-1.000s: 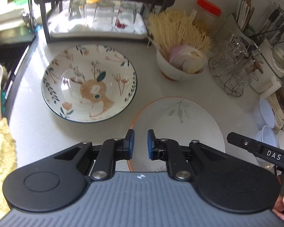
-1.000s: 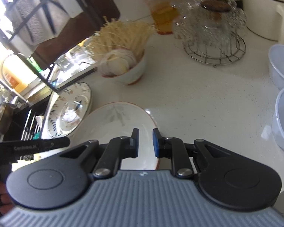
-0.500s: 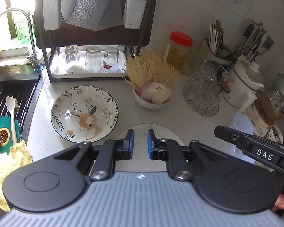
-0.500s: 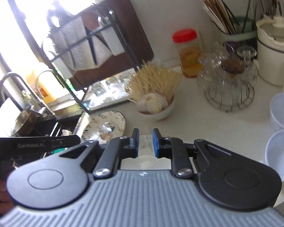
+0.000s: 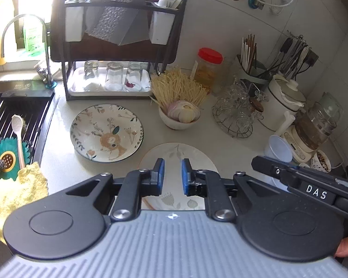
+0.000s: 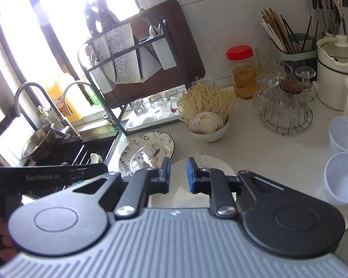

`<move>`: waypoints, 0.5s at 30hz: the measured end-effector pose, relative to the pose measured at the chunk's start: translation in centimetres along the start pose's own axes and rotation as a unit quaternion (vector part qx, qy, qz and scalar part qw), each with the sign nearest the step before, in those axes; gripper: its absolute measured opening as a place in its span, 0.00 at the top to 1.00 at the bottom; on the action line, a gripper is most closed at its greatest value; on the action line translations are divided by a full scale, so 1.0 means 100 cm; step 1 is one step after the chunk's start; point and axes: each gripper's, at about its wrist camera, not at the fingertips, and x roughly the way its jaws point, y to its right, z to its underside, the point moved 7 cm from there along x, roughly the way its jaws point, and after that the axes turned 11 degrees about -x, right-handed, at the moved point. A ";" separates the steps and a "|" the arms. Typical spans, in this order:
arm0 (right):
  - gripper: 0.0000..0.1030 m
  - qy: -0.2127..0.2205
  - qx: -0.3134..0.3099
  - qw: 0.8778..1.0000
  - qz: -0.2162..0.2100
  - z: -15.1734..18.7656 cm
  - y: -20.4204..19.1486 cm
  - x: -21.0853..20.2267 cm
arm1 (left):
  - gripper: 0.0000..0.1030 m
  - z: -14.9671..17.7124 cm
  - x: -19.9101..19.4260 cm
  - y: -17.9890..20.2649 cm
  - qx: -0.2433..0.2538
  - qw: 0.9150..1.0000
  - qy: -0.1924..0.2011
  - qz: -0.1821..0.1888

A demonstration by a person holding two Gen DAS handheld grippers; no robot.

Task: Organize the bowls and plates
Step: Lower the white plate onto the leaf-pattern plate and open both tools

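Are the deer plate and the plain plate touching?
Apart. The left wrist view shows a strip of bare counter between the deer plate and the plain plate; their rims do not meet.

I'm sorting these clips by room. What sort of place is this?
A home kitchen counter, most likely. A curved metal tap stands over a dark sink, a black dish rack holds upturned clear glasses, and a floral-patterned ceramic plate sits on the pale speckled countertop.
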 end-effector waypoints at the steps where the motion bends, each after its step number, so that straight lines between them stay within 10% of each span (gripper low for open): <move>1: 0.81 -0.004 0.004 1.000 0.000 0.004 -0.004 -0.001 | 0.82 0.002 -0.005 -0.004 -0.001 1.000 0.001 0.003; 15: 0.81 -0.013 -0.002 1.000 0.001 0.044 -0.072 -0.022 | 0.76 0.043 -0.053 -0.050 0.010 1.000 -0.002 0.013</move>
